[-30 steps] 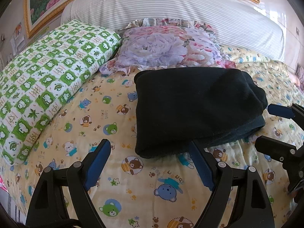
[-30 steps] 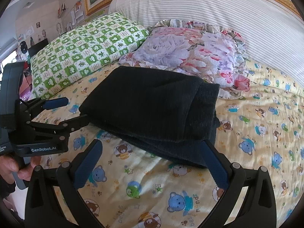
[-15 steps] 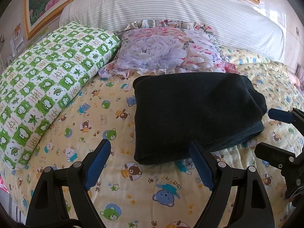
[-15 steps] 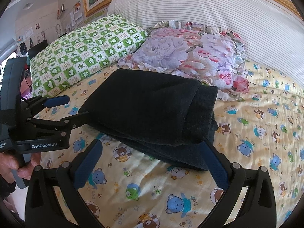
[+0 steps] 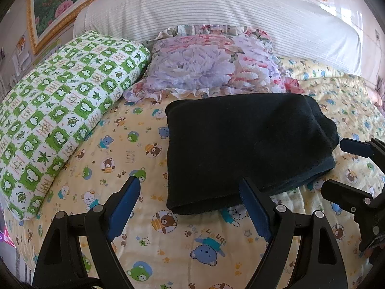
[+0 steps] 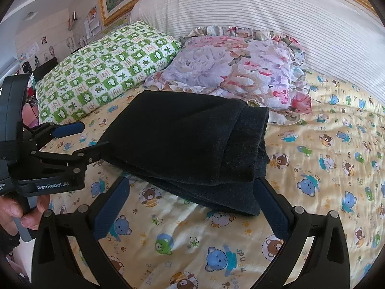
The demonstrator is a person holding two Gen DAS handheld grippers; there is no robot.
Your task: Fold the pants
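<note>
lying folded at frame centre on yellow bear-print bedsheet (image 5: 149,216): thick soft black knit pants (image 5: 240,144), looking floppy, non-slippery. hovering empty, jaws spread: left gripper (image 5: 190,207), right gripper (image 6: 190,204). gripping best at near folded edge.

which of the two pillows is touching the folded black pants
The floral pink-and-lilac ruffled pillow: the folded black pants lie right against its ruffled front edge. The green-and-white checked pillow lies off to the left, with yellow bear-print sheet showing between.

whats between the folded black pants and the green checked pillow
Only bare bear-print bedsheet lies between the folded black pants and the green checked pillow, clearest in the left wrist view.
</note>
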